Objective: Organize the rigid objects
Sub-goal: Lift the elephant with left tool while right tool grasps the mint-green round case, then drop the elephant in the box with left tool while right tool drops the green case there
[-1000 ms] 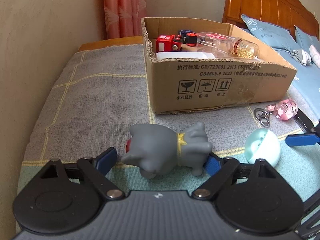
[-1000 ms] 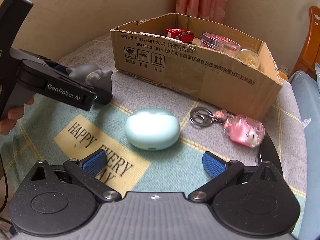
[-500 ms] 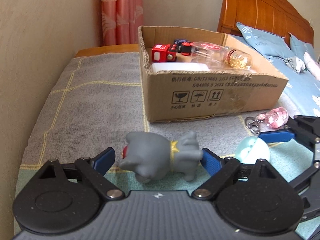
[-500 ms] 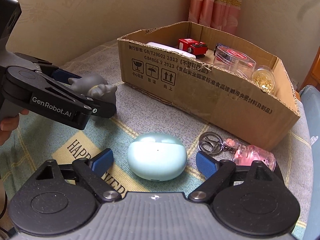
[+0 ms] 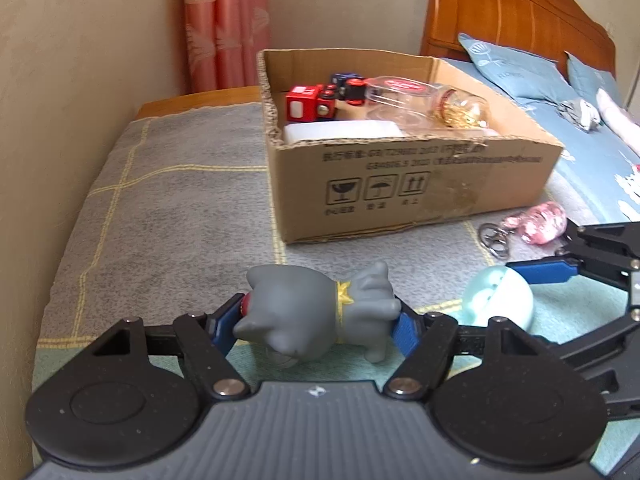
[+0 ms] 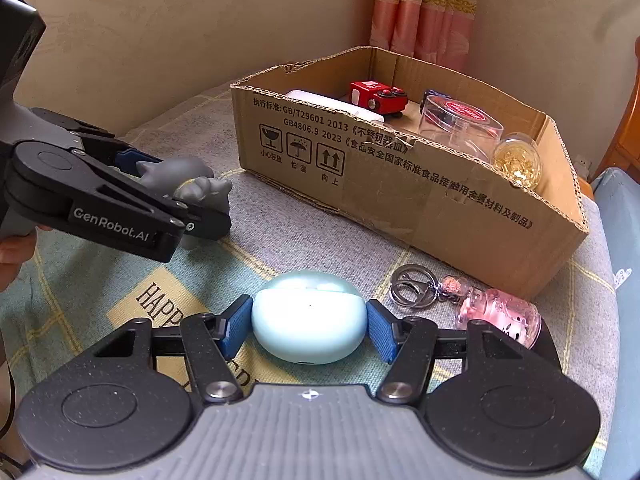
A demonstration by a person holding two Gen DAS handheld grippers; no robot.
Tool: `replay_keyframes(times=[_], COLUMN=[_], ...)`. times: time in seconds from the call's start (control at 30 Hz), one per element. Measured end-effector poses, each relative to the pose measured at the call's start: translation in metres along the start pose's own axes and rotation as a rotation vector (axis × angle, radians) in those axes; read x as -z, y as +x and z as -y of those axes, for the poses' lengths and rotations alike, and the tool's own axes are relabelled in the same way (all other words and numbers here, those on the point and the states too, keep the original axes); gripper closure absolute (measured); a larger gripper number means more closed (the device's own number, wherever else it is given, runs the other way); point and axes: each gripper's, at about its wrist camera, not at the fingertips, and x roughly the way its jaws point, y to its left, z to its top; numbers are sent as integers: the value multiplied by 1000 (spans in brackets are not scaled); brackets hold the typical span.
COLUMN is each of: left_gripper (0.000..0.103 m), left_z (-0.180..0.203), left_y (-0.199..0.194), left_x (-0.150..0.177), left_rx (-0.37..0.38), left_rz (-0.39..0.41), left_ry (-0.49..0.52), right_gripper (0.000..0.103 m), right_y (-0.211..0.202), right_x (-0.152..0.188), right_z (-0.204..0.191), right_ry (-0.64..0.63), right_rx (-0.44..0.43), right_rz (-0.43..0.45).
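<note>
**Both grippers closed on toys beside the box**

While the left gripper point(image 5: 316, 326) clamps the grey figurine point(image 5: 316, 312) end to end between its blue pads, the right gripper point(image 6: 308, 330) has its own pads pressed against the two sides of the mint-green case point(image 6: 309, 316). The figurine lies sideways in the jaws, head toward the left pad and legs toward the right, a gold collar round its neck; whether it touches the cloth cannot be told. The case sits on the printed cloth point(image 6: 52, 296), just right of the figurine.

Just beside the case on its right lies a pink keychain point(image 6: 500, 316) with its metal rings point(image 6: 412, 288), close against the front wall of the cardboard box point(image 6: 420, 200). That wall stands between both grippers and the box's inside. Within the box are a red toy truck point(image 6: 378, 98), a white flat item point(image 6: 332, 104), a clear plastic jar point(image 6: 460, 124) and a small bottle of gold bits point(image 6: 518, 162). Beyond are a pink curtain point(image 5: 224, 24), a wooden headboard point(image 5: 508, 12) and blue bedding point(image 5: 580, 120).
</note>
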Motion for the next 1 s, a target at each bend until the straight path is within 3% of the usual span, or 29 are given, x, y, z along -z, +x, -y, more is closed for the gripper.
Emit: replay_keyframes(times=[0.43,0.77,1.0], left_gripper=[31,31,31], left_z=[10,19,20], left_y=[-24,-49,-60], left_x=[-6,-18,-30], left_rx=[22,50,32], left_rz=[14,55,95], left_ry=[36,88,129], right_gripper=[37,37,37], right_y=[-28,-60,-77], right_x=[3,-13,-43], right_z=[10,28,54], right_ry=[34,42,32], right_rx=[6,14,113], right_rz=[16,74,158])
